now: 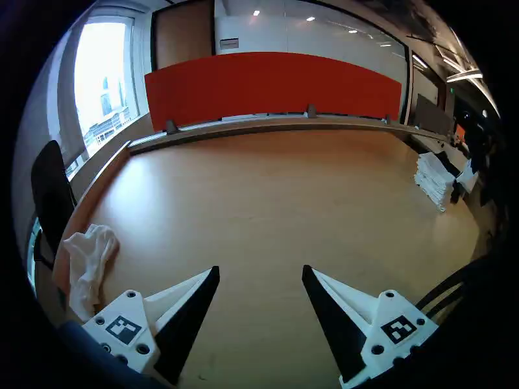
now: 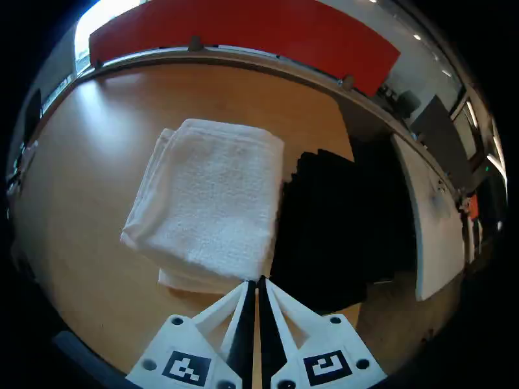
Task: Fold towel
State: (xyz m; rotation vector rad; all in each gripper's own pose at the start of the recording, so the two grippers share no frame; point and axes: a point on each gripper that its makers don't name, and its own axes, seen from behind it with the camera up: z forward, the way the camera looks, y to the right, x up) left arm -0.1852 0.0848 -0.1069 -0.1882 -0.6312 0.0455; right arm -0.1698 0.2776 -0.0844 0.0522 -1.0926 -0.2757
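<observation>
In the left gripper view, a crumpled white towel (image 1: 89, 259) lies at the table's left edge, partly hanging over it. My left gripper (image 1: 260, 269) is open above the bare wooden table (image 1: 272, 194), well to the right of that towel. In the right gripper view, a stack of folded white towels (image 2: 207, 201) lies on the table. My right gripper (image 2: 257, 280) is shut, its tips just at the stack's near edge, with nothing seen between the fingers. The same stack (image 1: 433, 178) appears far right in the left gripper view.
A black folded pile (image 2: 337, 220) lies right beside the white stack. A red partition (image 1: 272, 84) runs along the table's far edge. A black chair (image 1: 50, 194) stands by the window at left. A white desk surface (image 2: 431, 207) sits beyond the black pile.
</observation>
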